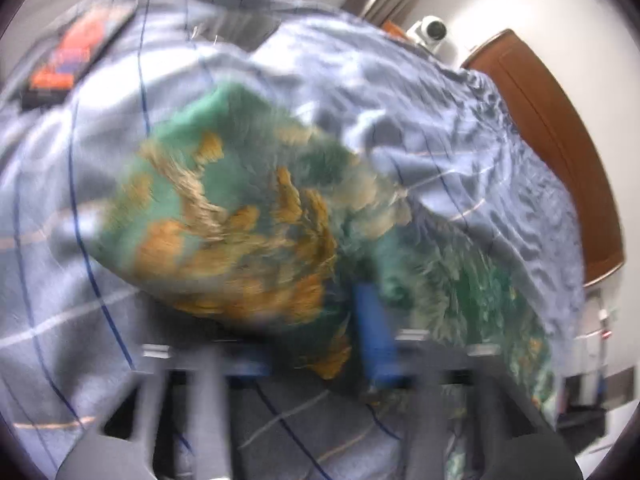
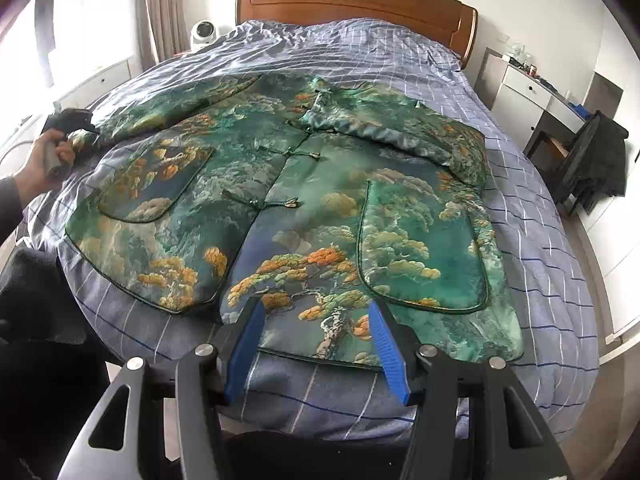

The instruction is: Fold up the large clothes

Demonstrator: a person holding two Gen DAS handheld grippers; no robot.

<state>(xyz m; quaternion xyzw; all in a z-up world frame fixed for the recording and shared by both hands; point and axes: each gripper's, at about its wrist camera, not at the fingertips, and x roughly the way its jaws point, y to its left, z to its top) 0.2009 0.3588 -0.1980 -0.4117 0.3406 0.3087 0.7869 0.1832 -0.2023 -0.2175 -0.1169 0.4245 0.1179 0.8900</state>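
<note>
A green jacket (image 2: 288, 208) with orange pine and cloud patterns lies front up on the bed. One sleeve (image 2: 400, 128) is folded across its chest, and the other sleeve stretches out to the left edge. There a hand holds my left gripper (image 2: 70, 120) at the cuff. In the blurred left wrist view the sleeve fabric (image 1: 224, 220) bunches over my left gripper (image 1: 320, 308), which is shut on it. One blue finger (image 1: 376, 332) shows, and the other is hidden under cloth. My right gripper (image 2: 316, 306) hovers open over the jacket's bottom hem, with nothing pinched.
The bed has a blue checked sheet (image 2: 540, 264) and a wooden headboard (image 2: 352, 0). A white fan (image 2: 204, 34) stands at the back left. White drawers (image 2: 528, 92) and a chair with dark clothes (image 2: 592, 156) stand on the right. An orange box (image 1: 76, 56) lies on the sheet.
</note>
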